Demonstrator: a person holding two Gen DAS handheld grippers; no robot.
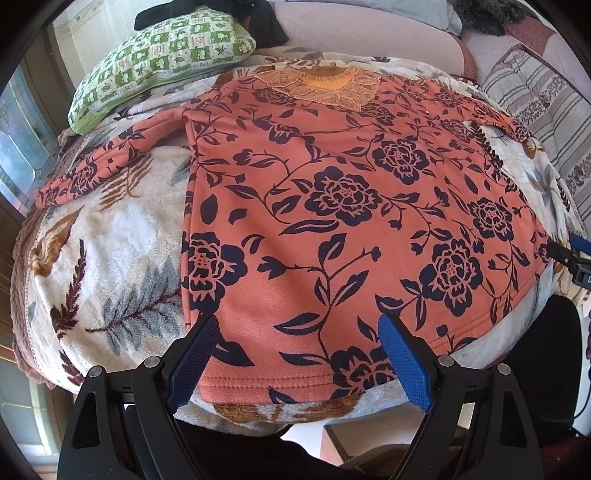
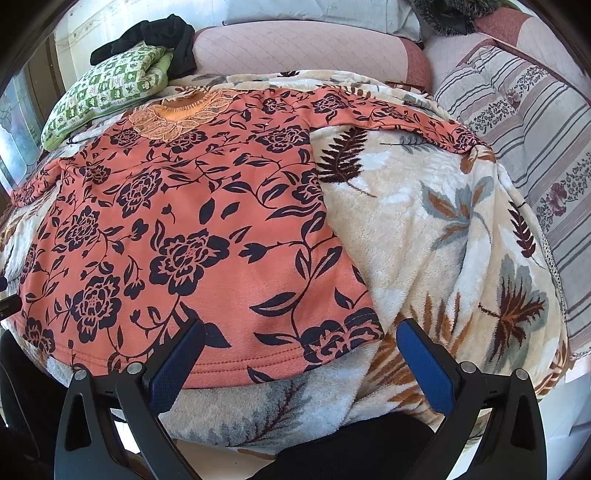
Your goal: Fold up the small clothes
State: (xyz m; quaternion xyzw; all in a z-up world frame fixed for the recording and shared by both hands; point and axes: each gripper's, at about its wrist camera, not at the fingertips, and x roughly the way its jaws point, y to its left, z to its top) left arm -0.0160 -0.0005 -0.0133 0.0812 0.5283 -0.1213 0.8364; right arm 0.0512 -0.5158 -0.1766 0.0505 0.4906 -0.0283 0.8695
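An orange long-sleeved top with dark floral print (image 1: 332, 206) lies flat on a fleece blanket, lace collar (image 1: 325, 86) at the far end, both sleeves spread sideways. It also shows in the right wrist view (image 2: 184, 236). My left gripper (image 1: 297, 328) is open and empty, just above the hem near its left corner. My right gripper (image 2: 301, 332) is open and empty over the hem's right corner. The right gripper's tip shows at the left wrist view's right edge (image 1: 569, 258).
The leaf-patterned fleece blanket (image 2: 443, 236) covers the surface. A green checked pillow (image 1: 159, 62) and dark clothing (image 2: 162, 33) lie at the far left. A striped cushion (image 2: 535, 122) lies at the right. A pink padded backrest (image 2: 295, 48) runs behind.
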